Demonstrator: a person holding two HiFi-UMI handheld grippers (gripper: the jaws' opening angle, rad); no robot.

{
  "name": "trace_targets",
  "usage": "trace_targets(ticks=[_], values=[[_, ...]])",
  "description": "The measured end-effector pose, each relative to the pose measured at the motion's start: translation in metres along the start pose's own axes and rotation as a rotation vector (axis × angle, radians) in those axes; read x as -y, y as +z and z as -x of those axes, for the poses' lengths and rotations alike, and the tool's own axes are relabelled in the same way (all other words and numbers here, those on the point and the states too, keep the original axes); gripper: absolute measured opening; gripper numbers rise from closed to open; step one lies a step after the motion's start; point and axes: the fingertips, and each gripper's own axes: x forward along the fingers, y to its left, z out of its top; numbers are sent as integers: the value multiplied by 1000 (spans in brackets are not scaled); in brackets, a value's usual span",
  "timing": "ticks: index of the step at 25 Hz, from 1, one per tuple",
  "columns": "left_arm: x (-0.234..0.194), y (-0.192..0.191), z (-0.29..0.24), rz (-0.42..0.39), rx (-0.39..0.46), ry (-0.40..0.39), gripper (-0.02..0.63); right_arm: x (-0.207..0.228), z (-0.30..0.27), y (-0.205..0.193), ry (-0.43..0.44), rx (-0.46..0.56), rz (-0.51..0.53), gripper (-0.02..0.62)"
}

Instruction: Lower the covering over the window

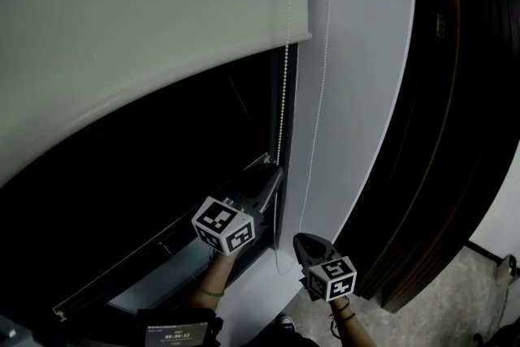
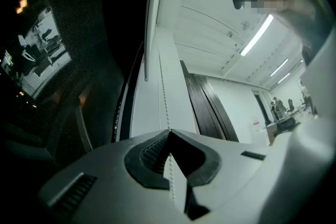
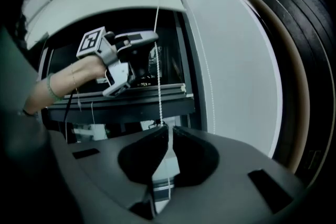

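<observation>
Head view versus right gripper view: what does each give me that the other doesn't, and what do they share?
Only the head view: the speckled floor and the right hand-held gripper seen from outside. Only the right gripper view: that gripper's jaws closed on the bead chain. Both: the left hand-held gripper at the chain, the partly lowered blind, the dark window and the dark panels.

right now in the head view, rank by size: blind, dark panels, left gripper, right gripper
1. blind
2. dark panels
3. left gripper, right gripper: left looks bigger, maybe only nearer the camera; not ranked
</observation>
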Motion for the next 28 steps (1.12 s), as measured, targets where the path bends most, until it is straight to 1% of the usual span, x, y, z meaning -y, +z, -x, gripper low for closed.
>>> trace_targets(ticks=[3,6,7,8,10,12,14,16,18,22,24,26,28], values=[[-1,2,5,3,9,0,3,5,9,45,10,71,11,15],[1,4,8,7,13,0,3,3,19,105,36,164,40,15],[3,0,9,-1,-14,-3,3,0,23,126,49,195,43,15],[5,-11,10,-16,-65,-6,3,-2,28,145,62,225,45,15],[11,-51,15,-32,-190,-14,3,-7,37,183,78,286,60,15],[17,-98,29,19,-278,-10,3,-10,46,213,80,331,91,15],[25,-146,49,73,-367,0,3,-11,51,232,70,344,144,16],[38,-192,69,111,-454,5,3,-12,52,246,73,335,178,38],[53,-235,87,157,-535,5,3,-13,49,254,85,321,189,80],[83,-312,130,200,-743,-6,3,-20,37,268,128,328,178,97],[96,-339,151,245,-802,3,3,-25,28,274,156,330,173,100],[103,-352,161,278,-816,15,2,-31,20,282,190,332,162,101],[108,-355,160,280,-819,12,3,-41,13,291,225,339,156,101]])
